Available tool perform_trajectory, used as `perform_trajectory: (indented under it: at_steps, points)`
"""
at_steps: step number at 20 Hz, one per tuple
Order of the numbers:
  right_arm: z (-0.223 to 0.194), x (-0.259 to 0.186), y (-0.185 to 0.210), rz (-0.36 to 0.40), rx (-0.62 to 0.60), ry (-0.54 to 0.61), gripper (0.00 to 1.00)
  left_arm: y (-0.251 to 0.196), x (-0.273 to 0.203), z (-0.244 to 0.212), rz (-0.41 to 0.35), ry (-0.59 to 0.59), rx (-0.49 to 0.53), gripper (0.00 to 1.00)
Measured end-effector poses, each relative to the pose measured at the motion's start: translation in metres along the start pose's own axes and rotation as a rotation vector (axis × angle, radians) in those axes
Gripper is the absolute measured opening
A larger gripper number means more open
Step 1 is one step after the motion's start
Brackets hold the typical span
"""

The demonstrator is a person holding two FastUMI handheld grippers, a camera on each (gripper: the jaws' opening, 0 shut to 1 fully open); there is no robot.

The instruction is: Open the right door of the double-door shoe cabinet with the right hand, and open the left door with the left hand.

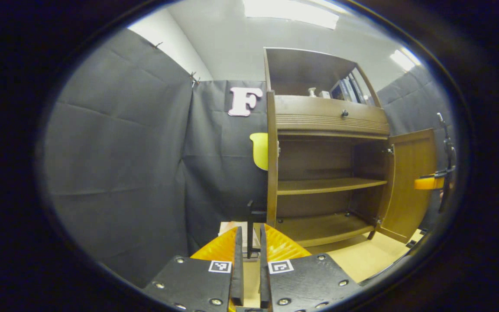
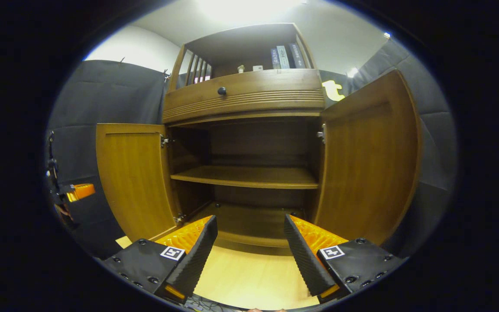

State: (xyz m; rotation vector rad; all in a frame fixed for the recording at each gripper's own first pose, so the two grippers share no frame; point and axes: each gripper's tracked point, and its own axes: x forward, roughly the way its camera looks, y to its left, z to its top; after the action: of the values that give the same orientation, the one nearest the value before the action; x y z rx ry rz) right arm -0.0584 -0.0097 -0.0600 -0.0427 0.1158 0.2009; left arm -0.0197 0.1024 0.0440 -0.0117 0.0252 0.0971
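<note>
Left door (image 2: 134, 180) swung wide; left gripper (image 1: 249, 242) narrow, pinching its dark handle (image 1: 251, 225). Cabinet (image 2: 249, 143) stands centre, shelves bare. Right door (image 2: 368, 164) wide open; right gripper (image 2: 249, 236) spread, holding nothing. Doors look rigid, hinged, light-swinging; take by handle or free edge.

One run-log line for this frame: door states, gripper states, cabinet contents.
brown wooden shoe cabinet: both doors open | left door swung out | right door swung out | left gripper nearly shut, empty | right gripper open, empty | lower shelves bare
</note>
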Motion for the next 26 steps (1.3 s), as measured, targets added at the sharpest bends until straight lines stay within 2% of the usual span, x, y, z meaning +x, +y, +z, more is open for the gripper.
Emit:
perform_trajectory:
  at_steps: [5, 8, 10, 13, 16, 20, 22, 24, 25, 26]
  points:
    - [-0.001, -0.022, -0.025, -0.008, 0.057, -0.009, 0.93, -0.068, -0.045, 0.028, 0.071, -0.022, -0.017, 0.17]
    - [0.001, -0.038, -0.039, 0.005, 0.059, -0.027, 0.93, -0.125, -0.035, 0.039, 0.05, -0.078, -0.083, 0.62]
    - [0.002, -0.047, -0.054, -0.006, 0.057, -0.063, 0.93, -0.131, -0.029, 0.022, 0.128, -0.047, -0.069, 0.92]
    - [-0.002, -0.054, -0.068, -0.007, 0.063, -0.061, 0.92, -0.147, -0.033, 0.021, 0.204, -0.03, -0.119, 0.93]
    - [-0.004, -0.053, -0.072, 0.005, 0.078, -0.04, 0.92, -0.157, -0.047, 0.032, 0.166, -0.015, -0.154, 0.93]
    - [0.006, -0.051, -0.064, -0.024, 0.051, -0.046, 0.92, -0.142, -0.07, 0.049, 0.155, -0.004, -0.093, 0.93]
    - [0.007, -0.047, -0.047, -0.021, 0.066, -0.021, 0.96, -0.134, -0.084, 0.053, 0.15, -0.002, -0.053, 0.93]
    - [0.008, -0.044, -0.028, -0.003, 0.085, -0.008, 0.92, -0.129, -0.094, 0.057, 0.133, -0.006, -0.028, 0.93]
    - [0.009, -0.043, -0.018, 0.006, 0.086, -0.006, 0.97, -0.126, -0.099, 0.058, 0.126, -0.007, -0.024, 0.93]
    - [0.009, -0.041, -0.01, 0.01, 0.079, -0.002, 0.98, -0.121, -0.104, 0.055, 0.12, -0.005, -0.027, 0.93]
